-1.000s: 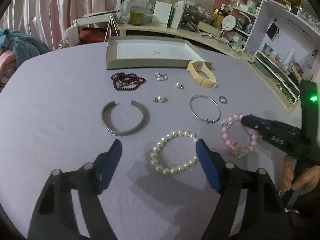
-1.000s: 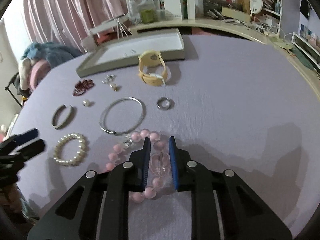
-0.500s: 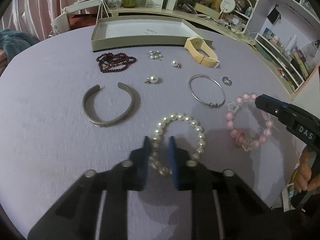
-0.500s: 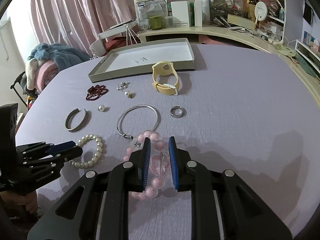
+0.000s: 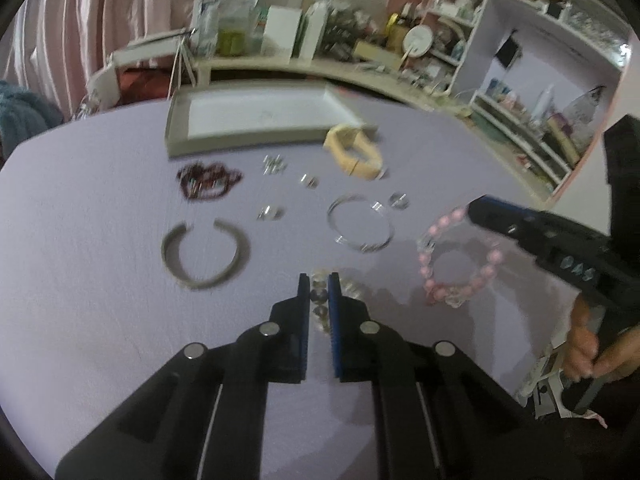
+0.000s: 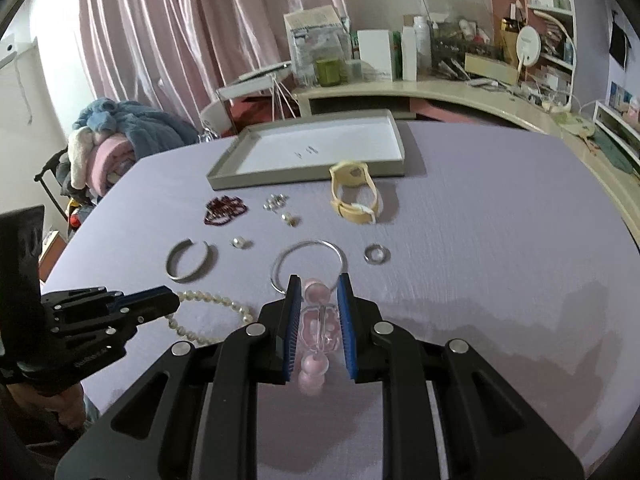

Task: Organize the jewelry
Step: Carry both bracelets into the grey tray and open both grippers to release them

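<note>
My left gripper [image 5: 319, 280] is shut on the white pearl bracelet [image 5: 318, 294], which also shows in the right wrist view [image 6: 208, 308], hanging off the purple table. My right gripper [image 6: 319, 284] is shut on the pink bead bracelet [image 6: 316, 324] and holds it up; it dangles in the left wrist view [image 5: 460, 264]. The grey open tray [image 6: 308, 176] lies at the back of the table. A silver cuff [image 6: 188, 262], a thin silver bangle [image 6: 308, 264] and a ring [image 6: 376, 255] lie in front of it.
A yellow watch band [image 6: 354, 200], dark red beads [image 6: 224, 209] and small earrings [image 6: 276, 202] lie near the tray. A cluttered desk and shelves stand behind the table. A pile of clothes [image 6: 116, 136] sits at the far left.
Both grippers have risen from the table. The pearl bracelet has lifted in my left gripper and the pink bracelet in my right. The left gripper went from open to shut.
</note>
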Motion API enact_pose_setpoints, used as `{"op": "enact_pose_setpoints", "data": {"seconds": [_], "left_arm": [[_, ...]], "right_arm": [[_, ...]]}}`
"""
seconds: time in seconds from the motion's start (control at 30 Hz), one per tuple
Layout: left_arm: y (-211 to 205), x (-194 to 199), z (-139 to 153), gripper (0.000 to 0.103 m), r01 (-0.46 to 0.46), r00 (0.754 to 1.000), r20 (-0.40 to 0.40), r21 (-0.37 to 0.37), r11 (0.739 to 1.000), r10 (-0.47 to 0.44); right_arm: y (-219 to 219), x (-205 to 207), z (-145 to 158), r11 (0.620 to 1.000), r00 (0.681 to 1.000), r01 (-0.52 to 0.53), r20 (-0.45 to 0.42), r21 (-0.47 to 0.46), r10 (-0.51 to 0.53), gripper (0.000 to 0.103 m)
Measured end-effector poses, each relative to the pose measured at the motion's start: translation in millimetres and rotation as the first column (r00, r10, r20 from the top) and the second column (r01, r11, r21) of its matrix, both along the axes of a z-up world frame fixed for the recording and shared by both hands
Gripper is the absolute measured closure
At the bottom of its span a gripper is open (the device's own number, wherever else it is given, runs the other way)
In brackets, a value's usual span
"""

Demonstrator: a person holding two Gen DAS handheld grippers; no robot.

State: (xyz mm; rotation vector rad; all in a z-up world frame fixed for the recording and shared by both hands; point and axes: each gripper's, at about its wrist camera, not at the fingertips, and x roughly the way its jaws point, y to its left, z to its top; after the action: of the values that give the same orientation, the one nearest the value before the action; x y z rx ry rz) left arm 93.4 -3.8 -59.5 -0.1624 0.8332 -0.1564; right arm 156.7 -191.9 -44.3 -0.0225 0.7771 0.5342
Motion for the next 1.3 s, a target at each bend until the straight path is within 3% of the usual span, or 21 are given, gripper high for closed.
{"op": "enact_pose_setpoints", "data": {"seconds": [0.37,0.8,1.07,1.3], "left_arm": [[-2,0,60,0.094,0.026,0.990,0.141,0.024,0.999,-0.029],[23,32,95,0.094,-0.004,0.980,0.199,0.030,1.000,-0.002],[47,83,109,0.094,-0.036,0.979,0.199,0.007,0.999,0.034],[73,154,119,0.094,-0.061,0.978,0.199,0.007,0.998,0.058]], "right_arm": [[2,1,21,1.000,0.998,-0.010,0.057,0.001,0.010,0.084],[17,26,44,0.999,0.993,-0.036,0.112,-0.027,0.039,0.084],[38,82,68,0.999,0.988,-0.046,0.145,-0.024,0.049,0.084],[70,153,79,0.997,0.983,-0.065,0.167,-0.039,0.070,0.084]]}}
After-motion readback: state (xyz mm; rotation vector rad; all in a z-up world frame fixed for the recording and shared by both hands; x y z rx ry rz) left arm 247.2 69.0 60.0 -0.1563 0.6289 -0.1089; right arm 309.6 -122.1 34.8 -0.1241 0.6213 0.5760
